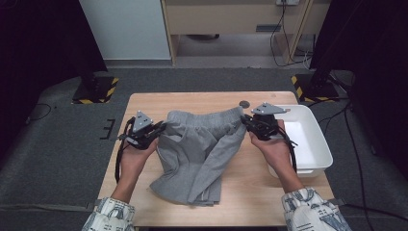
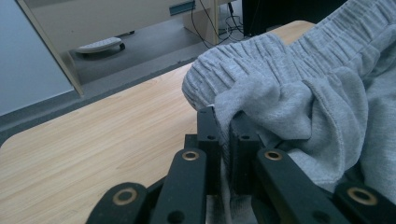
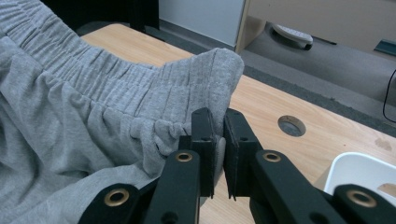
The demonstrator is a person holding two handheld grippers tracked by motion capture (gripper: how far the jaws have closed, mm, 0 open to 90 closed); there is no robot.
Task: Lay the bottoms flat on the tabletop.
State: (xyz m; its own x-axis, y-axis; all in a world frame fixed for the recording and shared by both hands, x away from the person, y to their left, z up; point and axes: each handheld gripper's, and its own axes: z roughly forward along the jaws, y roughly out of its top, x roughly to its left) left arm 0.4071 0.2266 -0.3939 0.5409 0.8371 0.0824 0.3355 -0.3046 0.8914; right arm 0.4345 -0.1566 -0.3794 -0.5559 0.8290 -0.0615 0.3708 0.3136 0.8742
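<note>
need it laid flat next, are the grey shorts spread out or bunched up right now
Bunched up: the grey shorts hang creased, waistband pinched between left gripper and right gripper.

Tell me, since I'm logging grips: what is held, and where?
Grey sweat shorts, pinched at the waistband's two ends by left gripper and right gripper.

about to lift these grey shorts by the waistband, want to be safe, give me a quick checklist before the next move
1. Left gripper clamped on the grey shorts: ok.
2. Right gripper clamped on the waistband: ok.
3. Waistband spread between the two grippers: ok.
4. Legs hanging free: not ok, they lie folded on the table.
5. White bin apart from the fabric: ok.
6. Bin contents: cannot tell.
</note>
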